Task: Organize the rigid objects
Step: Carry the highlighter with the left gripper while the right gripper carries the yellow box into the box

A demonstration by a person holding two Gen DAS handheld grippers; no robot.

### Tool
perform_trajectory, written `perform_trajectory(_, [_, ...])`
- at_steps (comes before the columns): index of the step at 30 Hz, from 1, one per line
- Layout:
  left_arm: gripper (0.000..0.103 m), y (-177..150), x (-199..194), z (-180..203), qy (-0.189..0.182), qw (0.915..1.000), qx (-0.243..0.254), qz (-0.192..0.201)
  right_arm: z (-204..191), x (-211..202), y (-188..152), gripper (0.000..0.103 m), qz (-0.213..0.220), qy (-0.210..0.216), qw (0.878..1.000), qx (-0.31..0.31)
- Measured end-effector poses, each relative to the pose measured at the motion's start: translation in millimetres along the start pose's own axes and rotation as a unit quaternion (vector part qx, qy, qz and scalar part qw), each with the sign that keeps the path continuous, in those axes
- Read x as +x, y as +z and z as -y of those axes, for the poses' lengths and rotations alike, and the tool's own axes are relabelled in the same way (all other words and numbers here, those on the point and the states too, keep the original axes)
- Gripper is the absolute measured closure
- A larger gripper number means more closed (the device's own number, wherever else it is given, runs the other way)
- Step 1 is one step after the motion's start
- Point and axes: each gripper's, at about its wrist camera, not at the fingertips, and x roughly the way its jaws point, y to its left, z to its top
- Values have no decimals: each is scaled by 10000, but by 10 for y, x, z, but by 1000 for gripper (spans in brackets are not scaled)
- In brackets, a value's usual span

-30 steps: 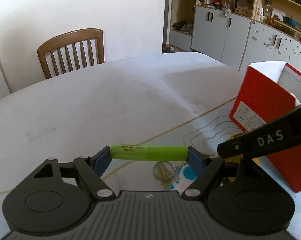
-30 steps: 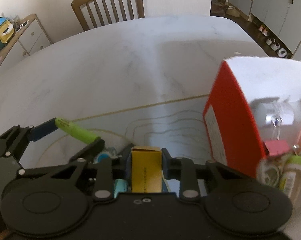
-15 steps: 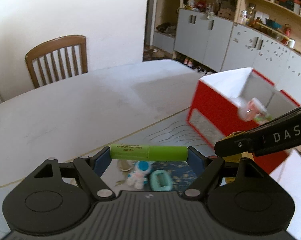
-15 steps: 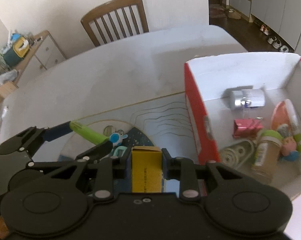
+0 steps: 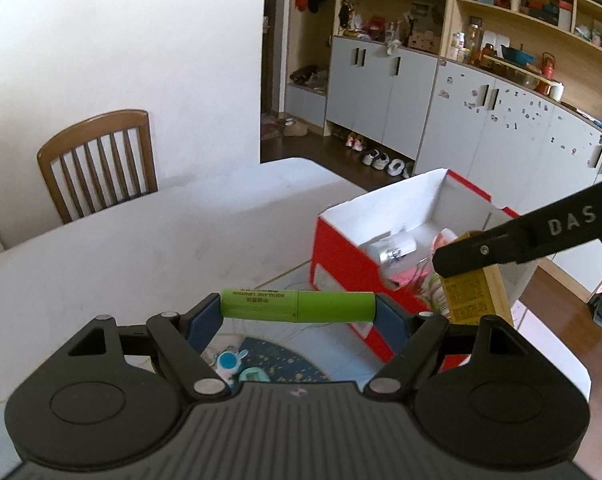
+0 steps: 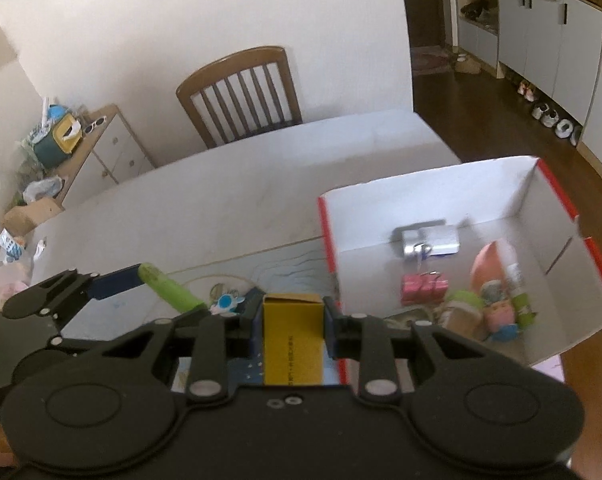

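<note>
Both hands loaded here: the left gripper (image 5: 299,307) clamps a green tube (image 5: 297,305) end to end between its blue pads, high over the desk (image 5: 141,248), while the right gripper (image 6: 293,320) is pinched tight on a yellow carton (image 6: 293,340), just short of the red box (image 6: 429,196). The box, white inside, already carries a silver padlock (image 6: 425,240), a pink clip and some small bottles. The risk, as I judge it: the tube is held only by its tips, so any twist could pop it loose and send it rolling across the desk. The carton sits near the box's near wall, and clipping that rim on the way in could shove the light box toward the desk edge close behind it. The two grippers are also close together and could collide.
</note>
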Motion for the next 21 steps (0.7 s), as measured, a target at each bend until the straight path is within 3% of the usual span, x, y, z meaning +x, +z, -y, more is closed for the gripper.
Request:
perform_trajectory(12, [21, 236, 109, 560, 30, 9999, 120, -81, 663, -192, 112, 75, 212, -139, 9996, 101])
perform_trajectory(21, [21, 348, 438, 997, 46, 9996, 97, -243, 1251, -161, 214, 75, 148, -295, 9994, 136])
